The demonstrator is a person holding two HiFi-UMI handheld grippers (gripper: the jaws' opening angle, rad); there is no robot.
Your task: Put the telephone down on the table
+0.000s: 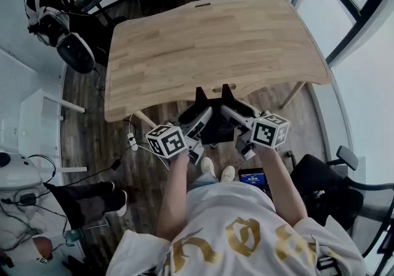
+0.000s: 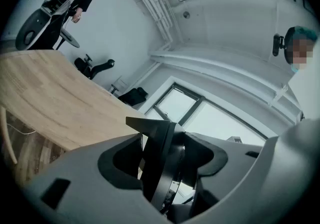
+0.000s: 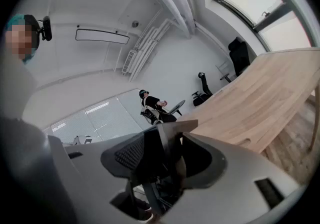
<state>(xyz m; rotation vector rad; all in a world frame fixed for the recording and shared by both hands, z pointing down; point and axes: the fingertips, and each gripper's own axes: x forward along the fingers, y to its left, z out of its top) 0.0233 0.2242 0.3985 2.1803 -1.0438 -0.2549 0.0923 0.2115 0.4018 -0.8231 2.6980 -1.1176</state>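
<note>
Now, both grippers are on it: the left gripper (image 1: 198, 113) and the right gripper (image 1: 233, 111) each have their jaws spread wide yet clamped on the black telephone (image 1: 217, 128), which hangs in the air just short of the table (image 1: 209, 47) at its near edge. My call: carry it forward over the wood, keep both sides level, lower together, and release only once it rests. Count: one telephone, two grippers, one table.

The head camera looks steeply down, the table (image 1: 215, 47) at 12 o'clock. Both gripper cameras, close behind their jaws, share that table.
</note>
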